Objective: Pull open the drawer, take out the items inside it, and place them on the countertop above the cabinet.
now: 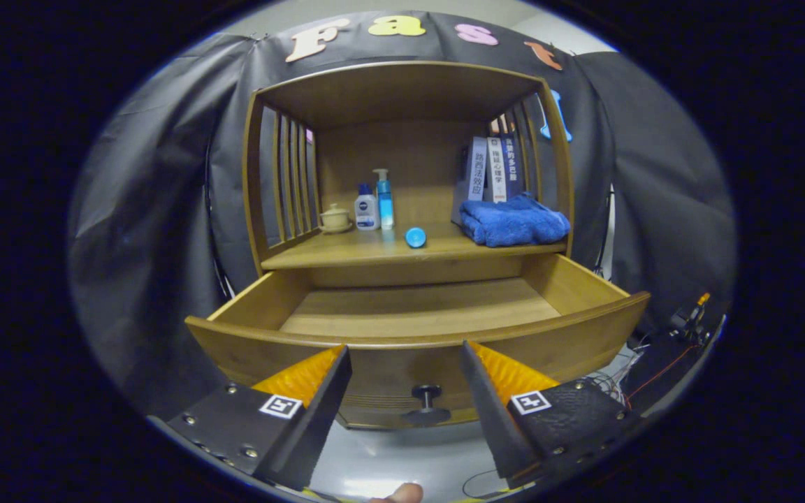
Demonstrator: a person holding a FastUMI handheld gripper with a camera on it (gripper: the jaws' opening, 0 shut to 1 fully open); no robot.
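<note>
In the gripper view, the gripper is in front of a wooden cabinet and holds nothing. Its two fingers are wide apart, and the small dark round knob of the drawer is seen in the gap between them, just ahead, not touched by either finger.

The wide wooden drawer is pulled out far toward the gripper. Its flat wooden bottom is bare where it can be seen; the part close behind the front panel is hidden by that panel.

Above the drawer is the wooden countertop of the cabinet, under a roof with slatted side walls. On it, from the left side, stand a small cream ceramic pot with a lid, a white bottle with a dark blue cap and, just beside it, a tall clear blue pump bottle. A small round light-blue object lies near the front edge of the countertop, around the middle. At the right a folded blue towel lies, and behind it several upright books stand against the back.

A fingertip of a person shows low between the fingers, over the pale shiny floor.
</note>
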